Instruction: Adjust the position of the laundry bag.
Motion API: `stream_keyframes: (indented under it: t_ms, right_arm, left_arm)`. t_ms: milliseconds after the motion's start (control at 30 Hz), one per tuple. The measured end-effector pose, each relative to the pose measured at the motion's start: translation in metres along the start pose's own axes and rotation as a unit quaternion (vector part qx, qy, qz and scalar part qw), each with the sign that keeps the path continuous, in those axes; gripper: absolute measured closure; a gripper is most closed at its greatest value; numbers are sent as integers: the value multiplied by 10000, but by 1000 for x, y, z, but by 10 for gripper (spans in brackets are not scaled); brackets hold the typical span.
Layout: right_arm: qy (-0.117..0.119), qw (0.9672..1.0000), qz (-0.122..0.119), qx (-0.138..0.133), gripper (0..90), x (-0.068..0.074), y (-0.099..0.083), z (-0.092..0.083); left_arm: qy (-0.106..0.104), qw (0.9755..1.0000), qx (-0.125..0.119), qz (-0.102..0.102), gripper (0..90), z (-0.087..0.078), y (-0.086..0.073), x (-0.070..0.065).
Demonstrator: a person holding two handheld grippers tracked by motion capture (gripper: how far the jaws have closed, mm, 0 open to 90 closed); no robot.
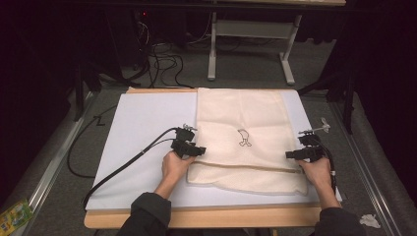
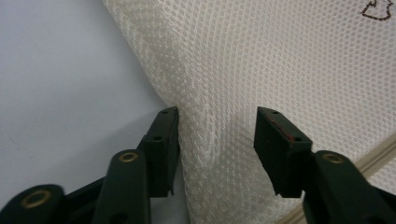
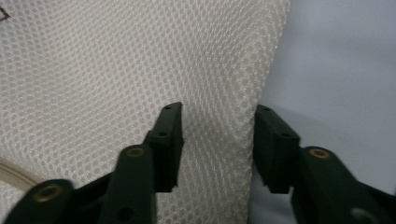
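On the white mat (image 1: 142, 128) from above, I have the mesh laundry bag (image 1: 243, 137) lying flat, left gripper (image 1: 195, 150) and right gripper (image 1: 293, 154) at its opposite side edges, I judge to lift it evenly. Left gripper view: jaws spread, straddling the bunched edge, not yet pinching; zipper (image 2: 378, 156) visible. Right gripper view: same, jaws apart astride the edge, mesh weave close up.

The mesh laundry bag (image 1: 241, 123) is cream, woven in a fine honeycomb pattern, with a small dark brown motif (image 1: 244, 138) at its centre and a beige zipper band (image 1: 246, 167) toward six o'clock. The tabletop (image 1: 142, 128) cover is pale lavender-white. Both grippers' fingers (image 2: 163, 140) are black.
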State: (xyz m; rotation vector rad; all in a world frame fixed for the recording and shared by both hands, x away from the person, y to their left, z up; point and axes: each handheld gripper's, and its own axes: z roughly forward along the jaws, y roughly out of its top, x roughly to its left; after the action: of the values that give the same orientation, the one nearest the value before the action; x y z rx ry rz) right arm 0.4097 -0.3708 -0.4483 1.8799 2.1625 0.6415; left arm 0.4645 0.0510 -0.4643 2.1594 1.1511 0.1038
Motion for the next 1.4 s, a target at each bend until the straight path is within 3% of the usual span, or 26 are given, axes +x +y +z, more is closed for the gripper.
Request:
stream_keyframes:
  t_ms: [133,200,300,1033,1400]
  right_arm:
    - [-14,10000,-92,-27,801,-2,0,-1]
    - [42,9999,-150,-36,841,-2,1,-2]
    - [61,9997,-215,-51,871,0,1,-2]
    - [314,9977,-460,-386,887,17,9,-4]
    - [544,9958,-604,-420,887,37,15,6]
  left_arm:
    - [19,9999,6,101,724,-1,0,1]
    - [3,9999,-32,114,804,-2,0,1]
    - [5,9999,-84,144,851,-4,1,0]
    - [270,9983,-378,343,867,-35,4,8]
    - [380,9980,-483,134,867,-53,-8,30]
